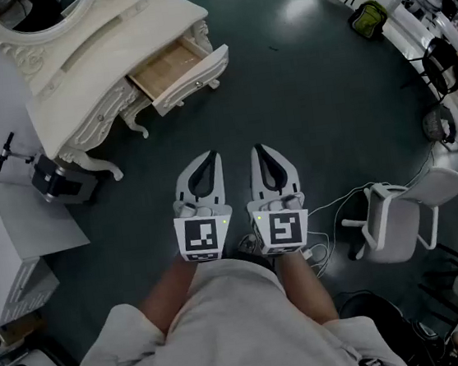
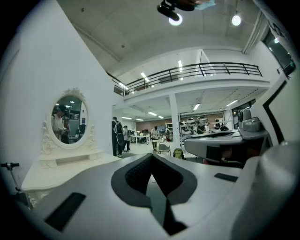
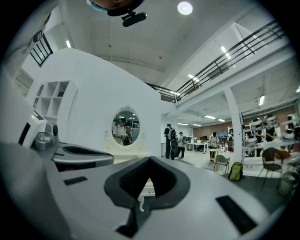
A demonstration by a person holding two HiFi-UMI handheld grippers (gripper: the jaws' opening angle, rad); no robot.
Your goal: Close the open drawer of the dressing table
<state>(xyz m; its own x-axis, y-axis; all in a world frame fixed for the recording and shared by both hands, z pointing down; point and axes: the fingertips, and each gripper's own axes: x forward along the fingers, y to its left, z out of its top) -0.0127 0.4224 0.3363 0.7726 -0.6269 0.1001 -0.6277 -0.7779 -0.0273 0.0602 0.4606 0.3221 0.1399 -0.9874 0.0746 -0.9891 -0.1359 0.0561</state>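
Glossy dark floor point(image 1: 311, 110), carved table point(image 1: 99, 70), drawer point(image 1: 172, 67) open; left gripper point(image 1: 209, 155), right gripper point(image 1: 262, 147) closed, empty.

Left gripper point(image 2: 152, 157) jaws seemingly tip to tip, white dressing table point(image 2: 51, 172) with oval mirror point(image 2: 69, 119) at left, people point(image 2: 117, 137) standing beyond

Dark glossy floor point(image 1: 310, 102); white chair point(image 1: 396, 228); railed balcony point(image 2: 197, 70) overhead.

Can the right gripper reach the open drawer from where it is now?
Probably not yet: the right gripper is held well short of the drawer. Nothing blocks it, though; only bare floor lies between them, so stepping closer should do.
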